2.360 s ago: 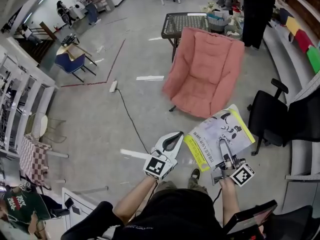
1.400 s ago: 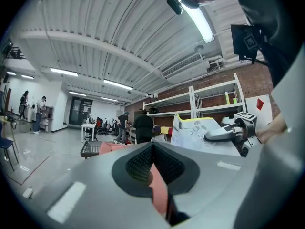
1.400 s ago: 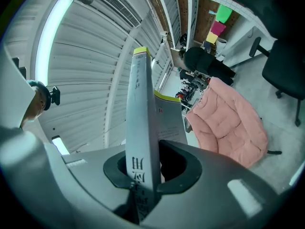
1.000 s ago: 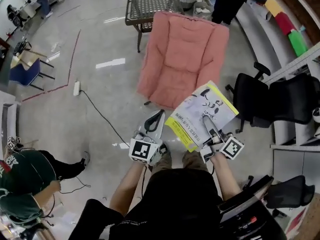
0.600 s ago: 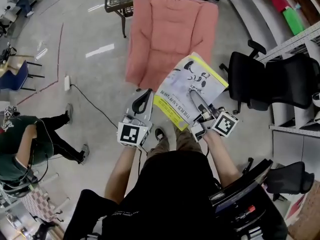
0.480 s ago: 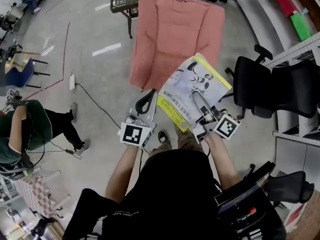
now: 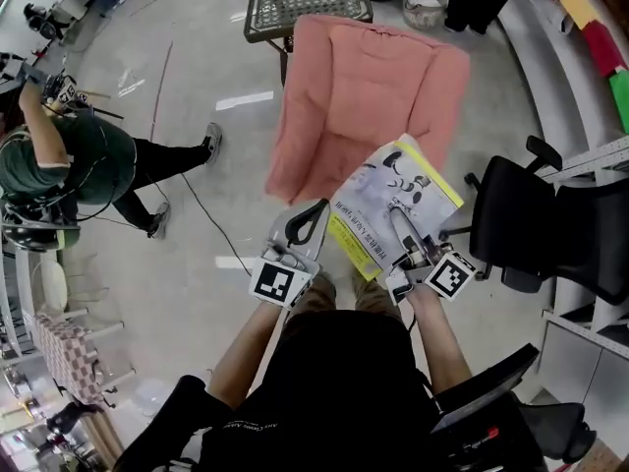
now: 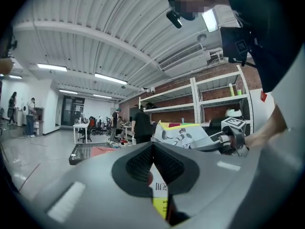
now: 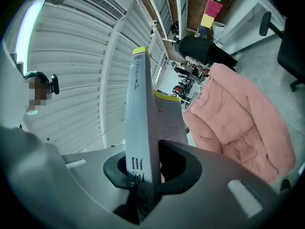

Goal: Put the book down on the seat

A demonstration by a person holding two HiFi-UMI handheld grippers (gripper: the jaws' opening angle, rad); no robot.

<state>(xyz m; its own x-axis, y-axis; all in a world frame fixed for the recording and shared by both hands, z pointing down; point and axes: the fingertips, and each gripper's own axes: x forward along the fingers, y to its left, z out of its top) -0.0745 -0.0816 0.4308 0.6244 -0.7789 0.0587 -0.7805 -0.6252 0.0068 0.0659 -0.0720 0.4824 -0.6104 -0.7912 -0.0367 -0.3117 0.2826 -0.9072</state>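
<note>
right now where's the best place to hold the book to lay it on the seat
The near edge of the book, from the person's side, where the right gripper clamps it: thin and flat, its far end reaches out free toward the pink chair.

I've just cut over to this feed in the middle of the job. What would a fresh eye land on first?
The big pink padded chair dominates the top centre of the head view. Just in front of it, the white and yellow book is clamped at its spine in the right gripper, held off the floor and not yet on the seat. The left gripper beside it is shut with nothing in it.
</note>
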